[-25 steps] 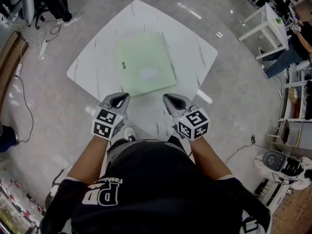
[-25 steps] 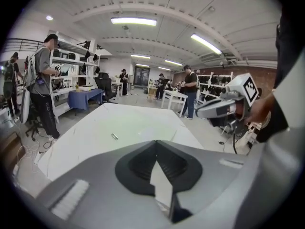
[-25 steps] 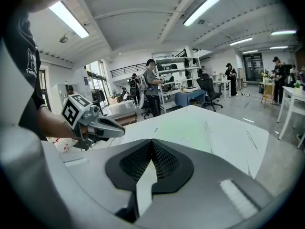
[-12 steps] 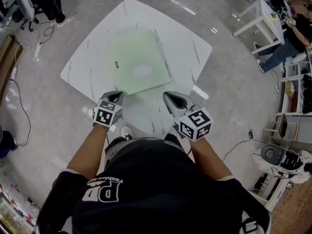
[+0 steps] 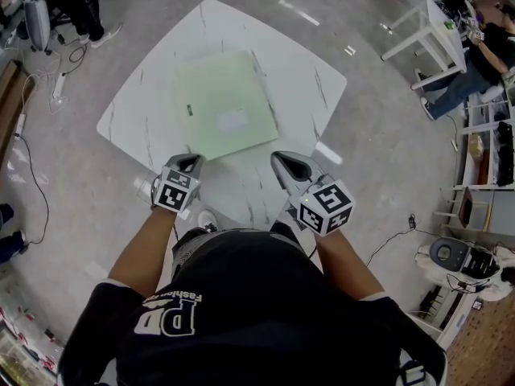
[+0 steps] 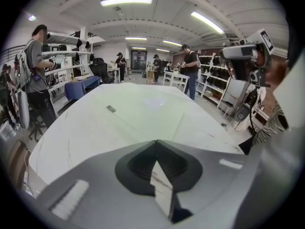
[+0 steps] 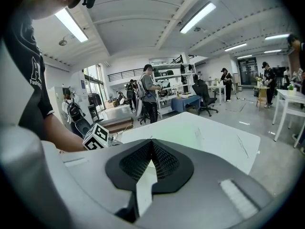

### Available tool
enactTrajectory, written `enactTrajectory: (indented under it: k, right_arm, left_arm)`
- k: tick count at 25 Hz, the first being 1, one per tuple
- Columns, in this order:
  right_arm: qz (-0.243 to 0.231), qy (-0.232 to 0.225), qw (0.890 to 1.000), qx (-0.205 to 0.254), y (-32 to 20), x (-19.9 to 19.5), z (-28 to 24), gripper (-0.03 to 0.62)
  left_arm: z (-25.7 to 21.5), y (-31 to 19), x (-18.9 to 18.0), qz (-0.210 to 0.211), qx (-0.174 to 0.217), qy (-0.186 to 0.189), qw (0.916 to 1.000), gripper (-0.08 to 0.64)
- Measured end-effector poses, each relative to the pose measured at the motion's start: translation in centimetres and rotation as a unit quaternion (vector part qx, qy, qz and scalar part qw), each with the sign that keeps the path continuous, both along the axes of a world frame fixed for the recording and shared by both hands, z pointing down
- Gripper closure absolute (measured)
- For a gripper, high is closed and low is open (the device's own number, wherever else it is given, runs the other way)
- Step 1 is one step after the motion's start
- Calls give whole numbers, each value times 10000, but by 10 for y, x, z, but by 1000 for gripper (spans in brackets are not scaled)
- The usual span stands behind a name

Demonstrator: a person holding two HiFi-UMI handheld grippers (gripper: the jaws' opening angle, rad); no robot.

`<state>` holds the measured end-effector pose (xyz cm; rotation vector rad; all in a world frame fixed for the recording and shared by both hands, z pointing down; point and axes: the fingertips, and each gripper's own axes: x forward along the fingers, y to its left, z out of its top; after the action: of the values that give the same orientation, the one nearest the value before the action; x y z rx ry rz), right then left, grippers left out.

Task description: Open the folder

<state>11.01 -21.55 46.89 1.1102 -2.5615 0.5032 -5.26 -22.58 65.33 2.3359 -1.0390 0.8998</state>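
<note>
The folder is pale green, with a whitish patch toward its near edge (and a small dark mark by its left edge). The table is white with thin grey veins. The left gripper and right gripper are grey with black pads. Their cubes bear black-and-white squares. The floor is glossy grey.

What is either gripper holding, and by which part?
Nothing: the left gripper and right gripper are shut and empty; the folder lies flat on the table.
</note>
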Motion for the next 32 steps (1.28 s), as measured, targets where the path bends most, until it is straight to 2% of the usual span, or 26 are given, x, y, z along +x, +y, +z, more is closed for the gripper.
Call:
enactTrajectory:
  k: [13,14,16,24,27,32]
  right_arm:
    - [-227,242,9990,306,2,-7,-2,594]
    - [-271,279,9986,349,3,-7,-2,590]
    - [-370,375,9978,407,4,-10,0,533]
    - [-599,823,9931,577,3,-14,16,532]
    - [-822,1266,9857,746,4,-19,25,532]
    - [-1557,2113,9601,969,10,-37,60,532]
  left_arm:
    - [-1,1,0,-15,-182,38,9998,508]
    - [-1,0,0,8,-241,26,9997,508]
    - [-1,0,0,55,-348,48,9994,506]
    - [1,-2,2,-1,-406,173,9990,506]
    - [5,-3,-1,54,-339,86,9994,506]
    - [0,-2,1,-5,-416,172,9990,506]
